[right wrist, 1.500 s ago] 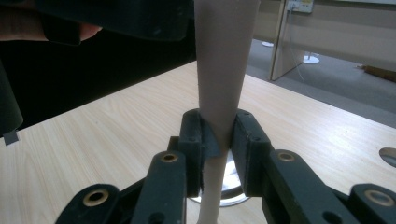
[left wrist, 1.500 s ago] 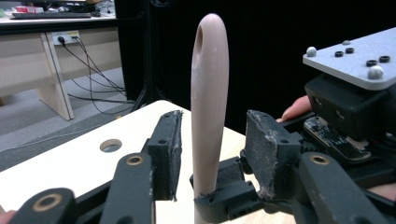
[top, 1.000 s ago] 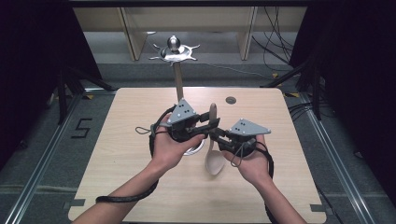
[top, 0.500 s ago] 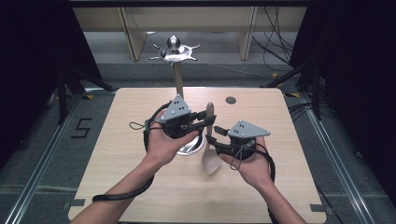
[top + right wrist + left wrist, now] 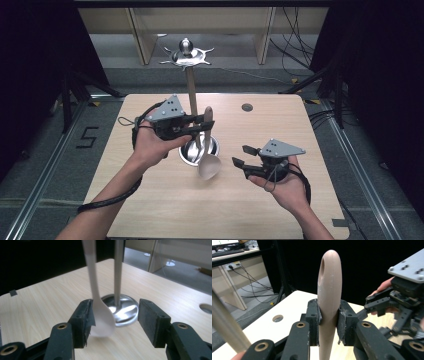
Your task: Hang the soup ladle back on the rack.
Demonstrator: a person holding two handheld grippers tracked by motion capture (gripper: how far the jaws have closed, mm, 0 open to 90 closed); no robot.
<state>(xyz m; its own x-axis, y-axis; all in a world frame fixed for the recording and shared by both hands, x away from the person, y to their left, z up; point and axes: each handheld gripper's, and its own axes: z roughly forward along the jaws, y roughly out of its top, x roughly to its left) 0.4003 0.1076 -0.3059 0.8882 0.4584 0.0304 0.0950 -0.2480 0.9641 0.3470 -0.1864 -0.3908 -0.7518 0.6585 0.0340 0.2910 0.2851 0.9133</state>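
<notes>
The left gripper point(image 5: 206, 125) is clamped on the upper handle of a pale beige spoon point(image 5: 207, 150), and in the left gripper view the two pads pinch the flat handle squarely, just below its rounded end with the hanging hole. The spoon hangs almost upright, bowl down, above the wooden table point(image 5: 150, 210) and just in front of the round metal base point(image 5: 192, 155) of a stand, whose slim pole point(image 5: 192, 95) rises to a shiny hooked crown (the hole suggests the spoon is meant to hang there). The right gripper point(image 5: 241, 156) sits lower and to the side, its jaws having just been opening; in its own view they stand apart with nothing pressed between them, the spoon bowl point(image 5: 103, 320) lying close beside one pad but farther off. The spoon looks like moulded plastic or silicone: light, fairly stiff along the handle, smooth and probably a little slippery, not fragile. Being long and held near one end, it will likely swing or pivot in the grip if the pinch loosens. The best hold is where it is now, on the flat of the handle below the hole, leaving the hole free for a hook.
</notes>
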